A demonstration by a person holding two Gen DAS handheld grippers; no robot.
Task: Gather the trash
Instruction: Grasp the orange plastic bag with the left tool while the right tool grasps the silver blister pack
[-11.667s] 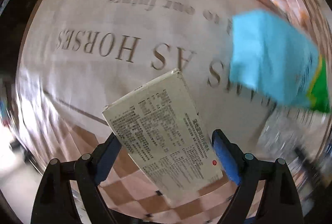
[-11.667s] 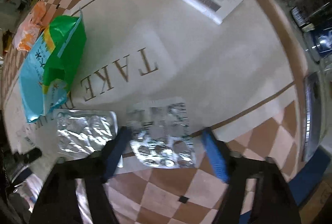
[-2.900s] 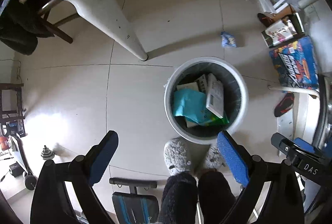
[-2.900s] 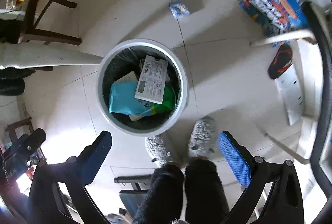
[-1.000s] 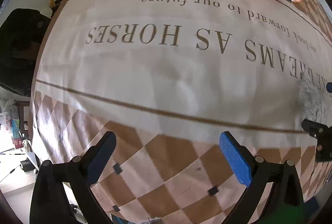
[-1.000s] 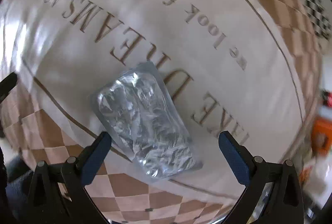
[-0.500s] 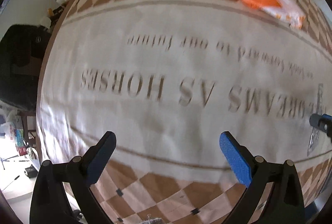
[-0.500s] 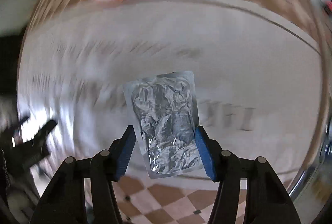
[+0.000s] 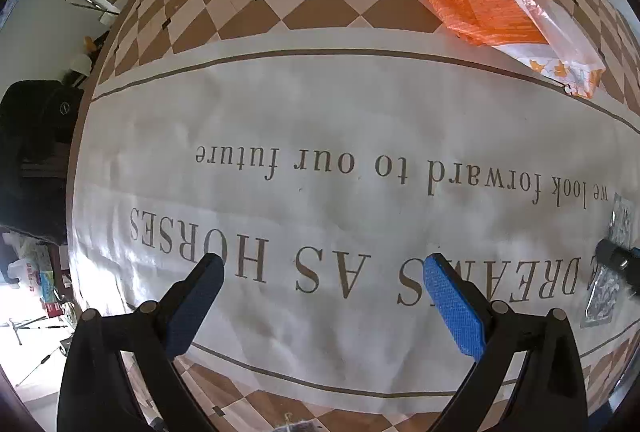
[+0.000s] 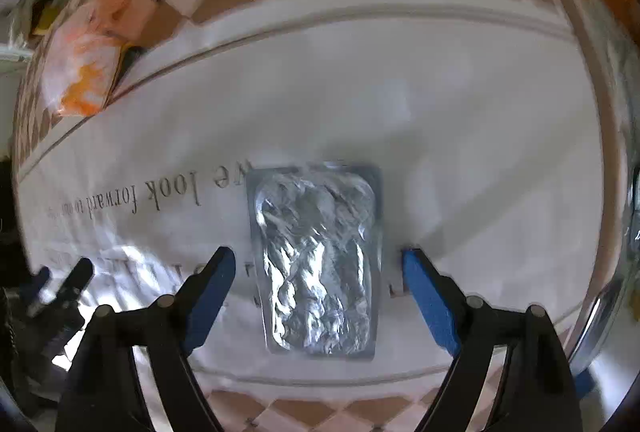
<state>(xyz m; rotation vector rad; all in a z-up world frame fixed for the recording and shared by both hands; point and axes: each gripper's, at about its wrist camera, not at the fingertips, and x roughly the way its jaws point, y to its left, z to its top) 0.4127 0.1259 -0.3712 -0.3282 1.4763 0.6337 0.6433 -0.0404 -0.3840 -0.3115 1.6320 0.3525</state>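
Your right tongs (image 10: 318, 272) are spread open and straddle the foil blister pack (image 10: 316, 260), a blue pad on either side of it and neither one visibly touching; the view is blurred, so contact at the edges cannot be ruled out. The pack lies flat on the cream tablecloth (image 10: 460, 136) covering the surface, its near end between the pads and its long axis running straight away from you, along the line of the tongs, so you are set to close across its short width. To do this well, lower until the pad tips meet the cloth, then close slowly so one edge lifts rather than sliding; thin foil like this will probably buckle if squeezed hard. Your left tongs (image 9: 320, 300) are open too, holding nothing, hanging over the printed lettering with the pack far off to their right. Farther away, an orange plastic bag (image 9: 508, 8) lies on the checkered border, likely next to collect.
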